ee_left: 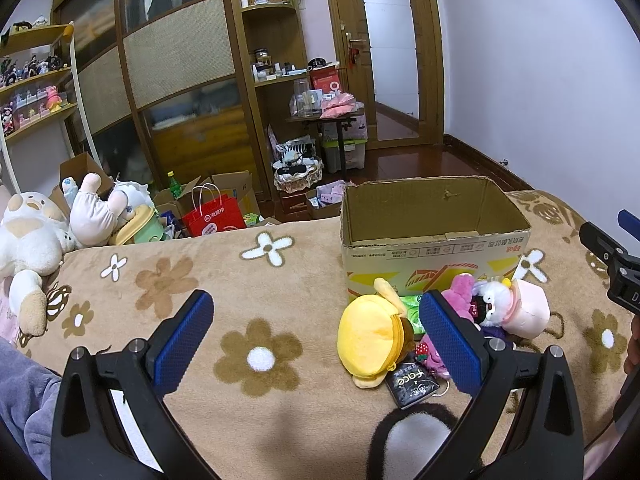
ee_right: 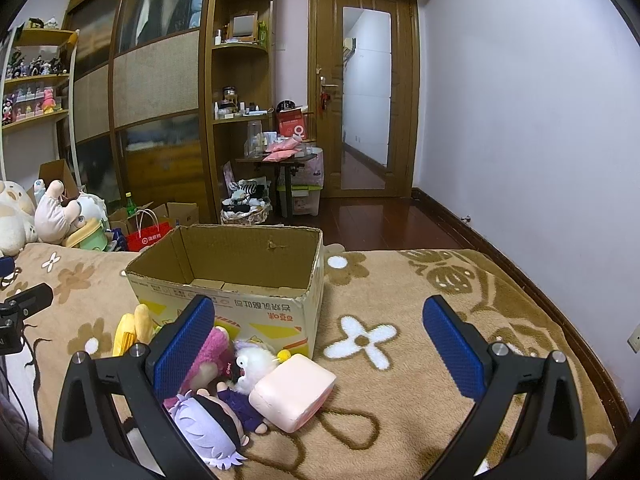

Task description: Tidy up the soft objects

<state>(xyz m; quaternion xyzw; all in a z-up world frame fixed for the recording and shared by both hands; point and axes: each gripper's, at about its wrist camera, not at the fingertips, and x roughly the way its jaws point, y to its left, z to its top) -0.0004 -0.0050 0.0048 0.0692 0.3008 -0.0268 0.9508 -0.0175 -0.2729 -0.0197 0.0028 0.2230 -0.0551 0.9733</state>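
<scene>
An open, empty cardboard box (ee_left: 436,236) stands on the flowered brown blanket (ee_left: 200,280); it also shows in the right wrist view (ee_right: 240,280). In front of it lies a pile of small soft toys: a yellow plush (ee_left: 370,340), a pink plush (ee_left: 462,292), a white sheep-like doll (ee_right: 256,364), a pale pink block plush (ee_right: 294,394) and a lilac-haired doll (ee_right: 208,426). My left gripper (ee_left: 316,338) is open and empty, left of the pile. My right gripper (ee_right: 318,342) is open and empty, just over the pile's right side.
Large white plush toys (ee_left: 28,240) lie at the blanket's left end. Beyond the bed are a red paper bag (ee_left: 214,216), cardboard boxes, a small laden table (ee_left: 328,120), wooden wardrobes and a door. A black sachet (ee_left: 412,384) lies by the yellow plush.
</scene>
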